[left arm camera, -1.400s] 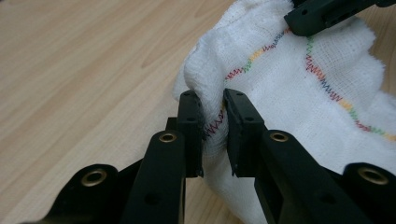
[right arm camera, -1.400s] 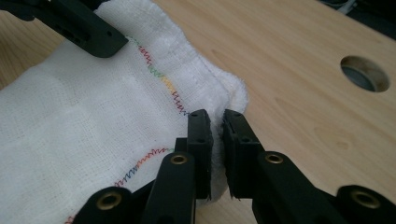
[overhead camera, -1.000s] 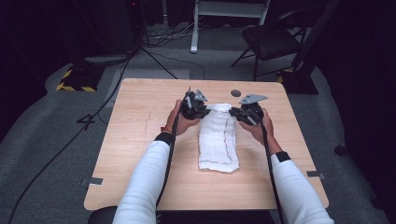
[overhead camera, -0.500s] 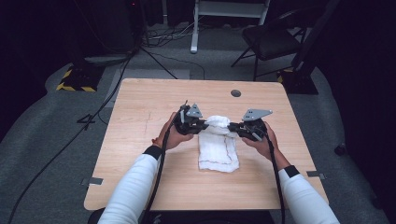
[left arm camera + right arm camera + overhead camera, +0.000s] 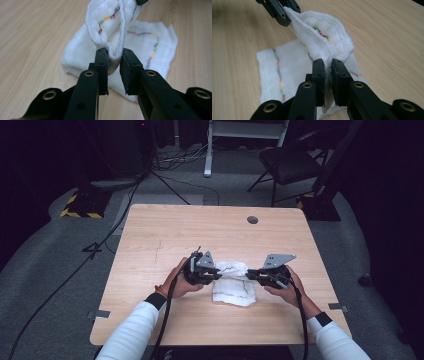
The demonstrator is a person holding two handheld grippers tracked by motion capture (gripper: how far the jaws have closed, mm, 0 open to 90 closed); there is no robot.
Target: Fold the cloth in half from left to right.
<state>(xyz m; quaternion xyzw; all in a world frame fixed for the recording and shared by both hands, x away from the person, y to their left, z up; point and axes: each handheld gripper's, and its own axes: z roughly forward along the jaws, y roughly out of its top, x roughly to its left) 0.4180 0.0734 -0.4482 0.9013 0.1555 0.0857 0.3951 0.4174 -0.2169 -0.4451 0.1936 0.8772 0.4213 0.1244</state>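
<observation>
A dark studio floor strewn with cables, a folding chair (image 5: 287, 162) at the upper right of the high view and a black-and-yellow striped block (image 5: 80, 207) at the upper left surround the pale wooden table (image 5: 165, 230) where I work, a small round hole (image 5: 252, 220) near its far edge.

Just below the centre of that frame lies a white cloth (image 5: 234, 287) stitched with a multicoloured line. My left gripper (image 5: 216, 275) is clenched on one corner of its raised edge, and my right gripper (image 5: 248, 275) is clenched on the other. In the left gripper view the fabric (image 5: 125, 42) is pinched between the two black jaws at mid-frame, and the right gripper view shows the same bite on the cloth (image 5: 322, 42), with the other gripper (image 5: 279, 10) at the upper left holding the far end of that edge.

The held edge runs left to right between the tools, doubled over and arched above the lower half, which rests flat on the wood toward the bottom of the high view. Both hands sit equally near it. I judge the fold is midway: the raised edge must be carried down-frame over the flat half and laid square on its near hem.
</observation>
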